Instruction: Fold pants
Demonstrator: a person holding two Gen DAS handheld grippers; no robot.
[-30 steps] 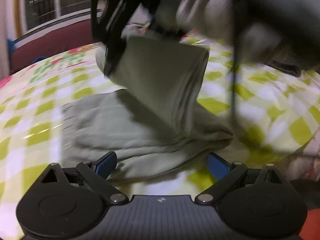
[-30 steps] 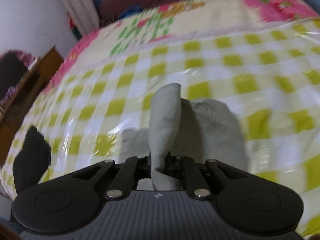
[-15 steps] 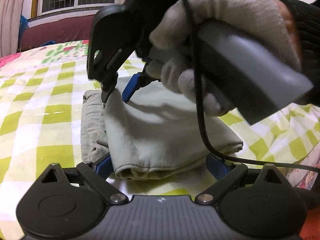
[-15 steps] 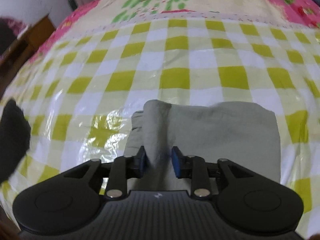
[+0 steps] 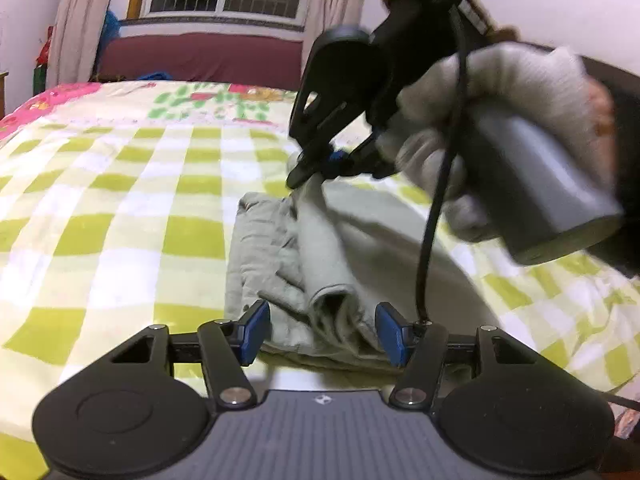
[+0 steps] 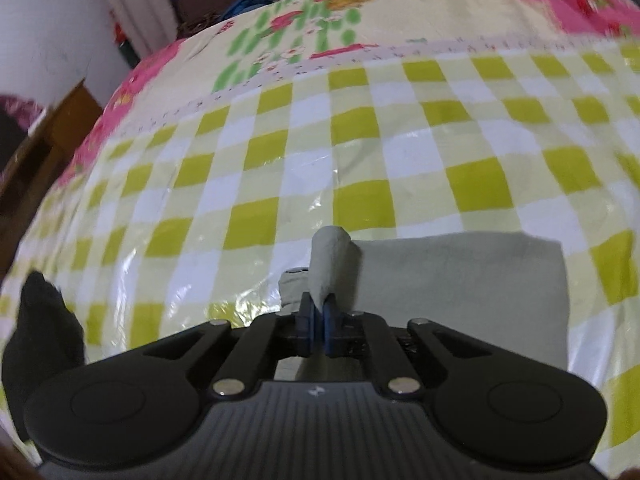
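we pinch a pants (image 6: pixel 460 280) fold in right gripper (image 6: pixel 318 320) at 6 o'clock; left gripper (image 5: pixel 322 330) jaws just closing, still spread around the hem.

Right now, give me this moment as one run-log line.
grey-green cotton pants: folded on checked bedsheet | right gripper: pinching fold | left gripper: closing round near edge

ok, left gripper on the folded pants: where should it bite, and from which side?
Take the near end of the pants, where the layers roll into a thick bundle between the half-open left gripper. Come in low from the near edge, along the bed. The right gripper is pinching a fold at the far end.
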